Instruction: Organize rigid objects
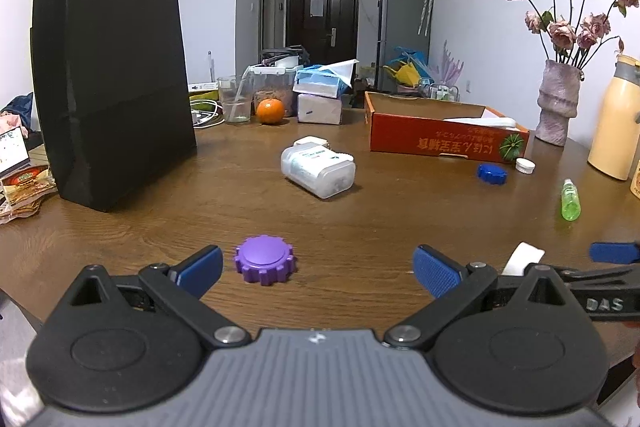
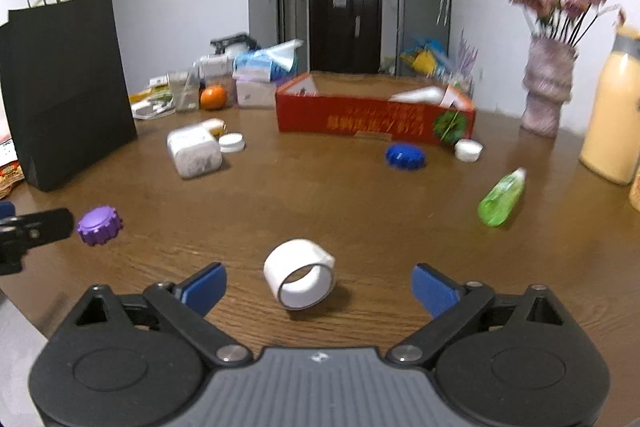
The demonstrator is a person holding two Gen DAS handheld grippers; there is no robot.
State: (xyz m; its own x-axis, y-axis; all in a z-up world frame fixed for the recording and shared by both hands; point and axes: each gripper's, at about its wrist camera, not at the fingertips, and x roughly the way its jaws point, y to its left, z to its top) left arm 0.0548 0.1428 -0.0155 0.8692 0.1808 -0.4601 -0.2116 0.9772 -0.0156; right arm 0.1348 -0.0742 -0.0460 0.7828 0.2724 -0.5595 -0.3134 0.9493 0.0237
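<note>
Left wrist view, my left gripper (image 1: 318, 269): jaws spread wide over the brown wooden table (image 1: 360, 219), nothing between the blue pads.
Purple lid (image 1: 265, 259): a toothed purple cap lying flat on the table, just ahead of my left finger's tip and slightly inside it, not touched by either pad.
White plastic container (image 1: 318, 171): on its side mid-table, well beyond the purple lid.
Black paper bag (image 1: 116, 87): upright at the left, handles up.
Red cardboard box (image 1: 444, 133): open-topped at the right rear; a blue lid (image 1: 492, 173) and a small white cap (image 1: 525, 165) lie on the table just in front of it.
Green bottle (image 1: 570, 200): lying on the table far right.
My right gripper (image 1: 600, 279): enters from the right edge, one blue pad showing, white tape partly hidden behind my own finger.

Right wrist view, my right gripper (image 2: 319, 287): jaws wide apart, holding nothing.
White tape roll (image 2: 299, 273): standing on edge, tilted, between my two pads but clear of both, slightly ahead of the tips.
Purple lid, seen again (image 2: 99, 225): far left, beside the tip of my left gripper (image 2: 36, 229).
Blue lid (image 2: 405, 156), green bottle (image 2: 502, 197): farther out on the table, blurred.
Red box (image 2: 372, 119): at the back, centre.
</note>
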